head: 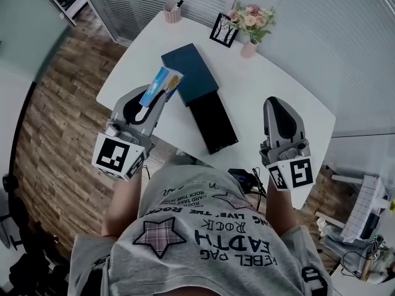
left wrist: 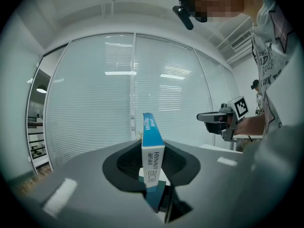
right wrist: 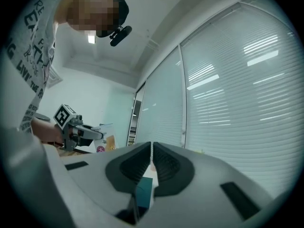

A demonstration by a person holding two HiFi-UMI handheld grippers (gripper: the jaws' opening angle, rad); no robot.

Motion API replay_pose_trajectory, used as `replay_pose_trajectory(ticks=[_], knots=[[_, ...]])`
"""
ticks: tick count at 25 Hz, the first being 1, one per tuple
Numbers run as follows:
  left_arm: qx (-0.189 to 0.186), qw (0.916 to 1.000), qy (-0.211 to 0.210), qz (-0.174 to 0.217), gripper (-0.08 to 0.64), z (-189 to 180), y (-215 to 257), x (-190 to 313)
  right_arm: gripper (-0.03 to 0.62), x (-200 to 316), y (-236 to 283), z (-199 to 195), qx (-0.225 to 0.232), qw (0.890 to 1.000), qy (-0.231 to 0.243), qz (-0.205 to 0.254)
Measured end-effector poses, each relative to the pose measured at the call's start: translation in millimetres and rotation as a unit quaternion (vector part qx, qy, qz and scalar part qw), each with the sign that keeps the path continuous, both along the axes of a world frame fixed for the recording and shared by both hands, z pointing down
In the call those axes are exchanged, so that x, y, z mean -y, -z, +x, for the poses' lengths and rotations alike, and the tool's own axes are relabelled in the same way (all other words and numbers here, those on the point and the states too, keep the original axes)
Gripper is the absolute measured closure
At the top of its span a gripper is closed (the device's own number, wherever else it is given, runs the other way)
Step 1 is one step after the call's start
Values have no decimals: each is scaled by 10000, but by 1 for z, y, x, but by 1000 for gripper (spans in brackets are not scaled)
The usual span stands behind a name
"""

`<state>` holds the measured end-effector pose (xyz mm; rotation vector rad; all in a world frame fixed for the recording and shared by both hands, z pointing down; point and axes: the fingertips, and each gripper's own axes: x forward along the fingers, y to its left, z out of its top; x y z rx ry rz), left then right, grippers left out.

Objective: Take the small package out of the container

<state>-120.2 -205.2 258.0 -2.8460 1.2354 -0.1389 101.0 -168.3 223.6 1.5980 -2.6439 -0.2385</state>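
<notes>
Left claw (head: 159, 96): closed partway on the small package (head: 159, 86), pads pressing its two broad faces; held level above the near left edge of the bench (head: 271, 79).
Small package: slim blue and white box, standing on its narrow edge between the pads, far end sticking out past the tips; out of the container (head: 192, 71), lifted clear of the bench, just left of the container and not touching it.
Right claw (head: 276, 102): jaws brought fully together, nothing gripped; held level over the right side of the bench, well apart from the container.
Container: dark blue box lying flat mid-bench, with a black inner part (head: 213, 123) drawn out toward the person.
Far edge of bench: pink pen cup (head: 173, 12), black-framed card (head: 223, 29), vase of flowers (head: 250, 24).
Floor: wood planks (head: 62, 103) to the left of the bench.
</notes>
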Motion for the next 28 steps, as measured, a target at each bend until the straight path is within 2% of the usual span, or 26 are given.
replay_pose_trajectory(ticks=[28], knots=[[14,10000,-54,-18,472,12,-3,-3,568,-2,-1,-4,140,9999,47,13]])
